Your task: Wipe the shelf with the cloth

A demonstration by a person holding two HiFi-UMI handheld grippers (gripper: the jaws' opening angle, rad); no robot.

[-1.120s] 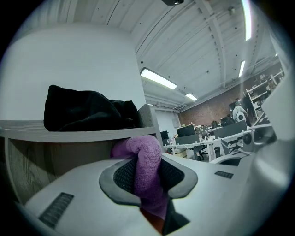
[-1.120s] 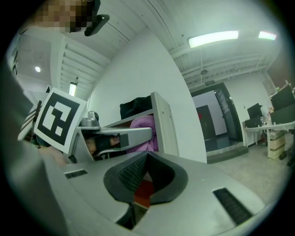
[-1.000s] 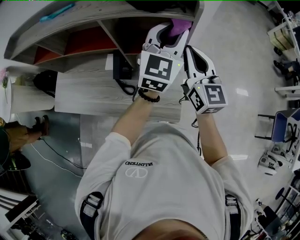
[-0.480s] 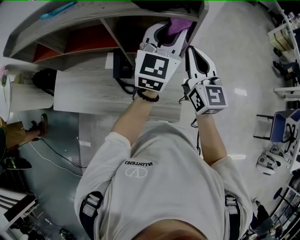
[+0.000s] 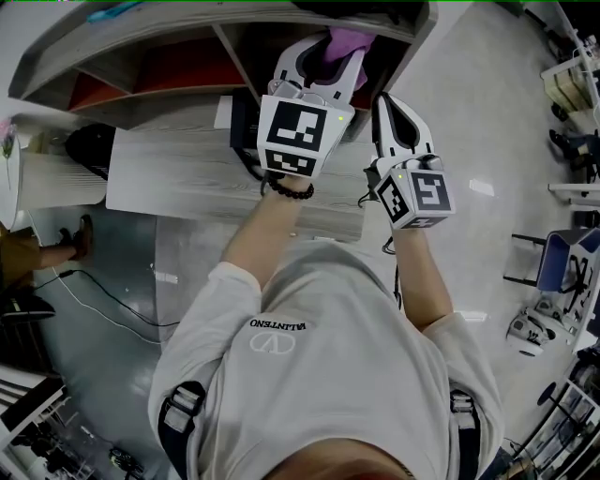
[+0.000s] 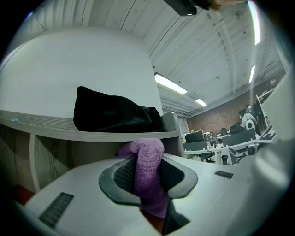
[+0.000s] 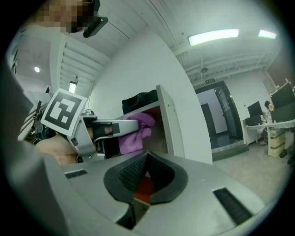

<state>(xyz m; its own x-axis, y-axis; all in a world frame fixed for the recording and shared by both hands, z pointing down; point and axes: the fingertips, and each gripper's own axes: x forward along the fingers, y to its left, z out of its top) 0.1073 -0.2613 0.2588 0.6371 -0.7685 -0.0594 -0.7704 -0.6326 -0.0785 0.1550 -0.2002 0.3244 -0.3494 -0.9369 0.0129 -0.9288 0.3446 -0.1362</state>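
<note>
Left gripper (image 5: 330, 54) is raised into the right-hand compartment of the shelf (image 5: 417, 28). Its jaws are clamped on a purple cloth (image 6: 148, 159), with a wad standing proud of the tips. That likely lets fabric, not plastic, meet the wood. Right gripper (image 5: 394, 108) hangs just beside and lower, outside the shelf's end. Its jaws are closed tip to tip on nothing, so it is judged to be parked clear of the stroke. The left gripper view alone shows the board (image 6: 92, 131) overhead and a black bag (image 6: 115, 113) lying on it. Whether the cloth touches wood cannot be told there. The right gripper view gives the side-on look: the cloth pokes into the compartment near the upright end panel (image 7: 167, 120). Only the head view shows the table (image 5: 187, 178) below the shelf and the red-backed compartments (image 5: 178, 70) to the left.
</note>
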